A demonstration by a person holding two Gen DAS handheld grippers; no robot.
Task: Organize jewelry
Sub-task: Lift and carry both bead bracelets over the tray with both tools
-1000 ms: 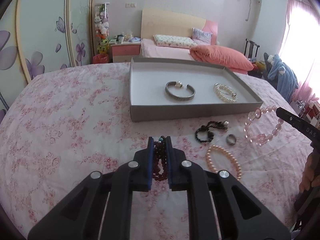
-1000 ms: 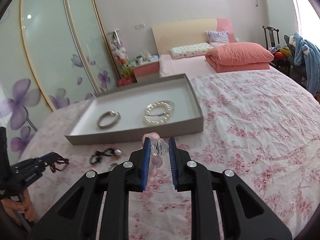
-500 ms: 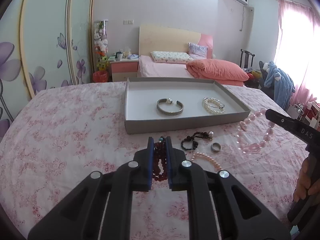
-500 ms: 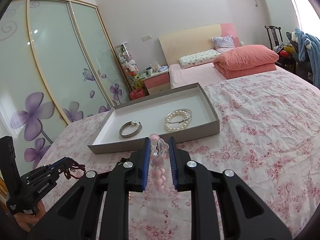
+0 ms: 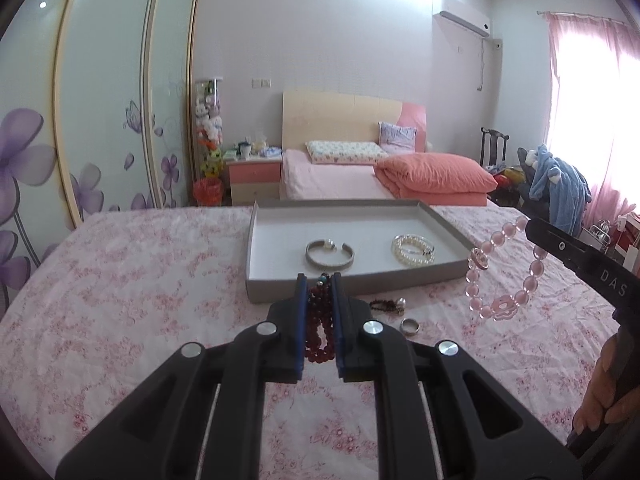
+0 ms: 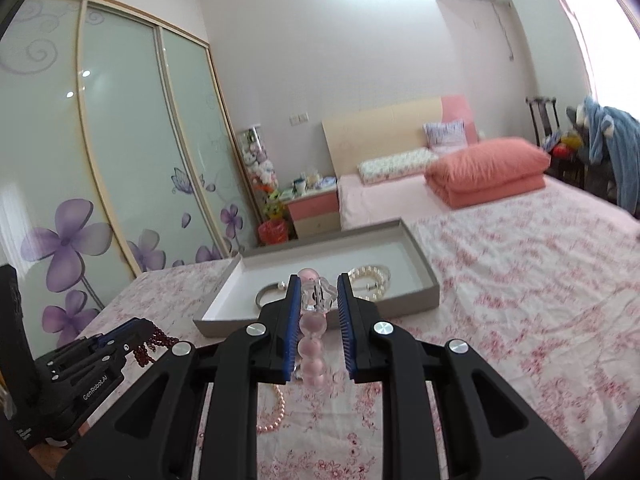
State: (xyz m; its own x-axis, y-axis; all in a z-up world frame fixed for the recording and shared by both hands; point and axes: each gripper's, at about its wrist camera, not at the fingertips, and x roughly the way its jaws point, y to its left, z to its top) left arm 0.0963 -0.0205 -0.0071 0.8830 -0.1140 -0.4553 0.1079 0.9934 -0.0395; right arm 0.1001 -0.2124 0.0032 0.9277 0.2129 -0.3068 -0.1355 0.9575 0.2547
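Two bracelets are in the air right now, one per tool, both short of the gray tray (image 5: 256,240) on the flowered bedspread (image 5: 120,280). The left tool (image 5: 319,280) is pinching a dark red bead bracelet (image 5: 318,328), the strands bunched between its blue pads and dangling below. The right tool (image 6: 319,286) is clamped on the clear flower charm of a pink bead bracelet (image 6: 312,332), and in the left camera the rest of that loop hangs free beside the tray's near right corner.

Inside the tray, a silver bangle (image 5: 329,254) sits left of centre, a pearl bracelet (image 5: 413,250) to its right. Waiting on the bedspread in front of the tray: a black beaded piece (image 5: 386,305), a small ring (image 5: 410,326), and a pink pearl strand (image 6: 276,408) showing under the right tool.

Where could this slip? The pink loop swings loose, so I'd say it could catch the tray's front wall on the way over and drag the light box. The charm looks smooth and hard, a thin hold; a quick jerk might pop it out. On the left, the red strands are only bunched, so an early release would likely drop them on the wall or outside it. Landing on the bangle or pearls could tangle things.
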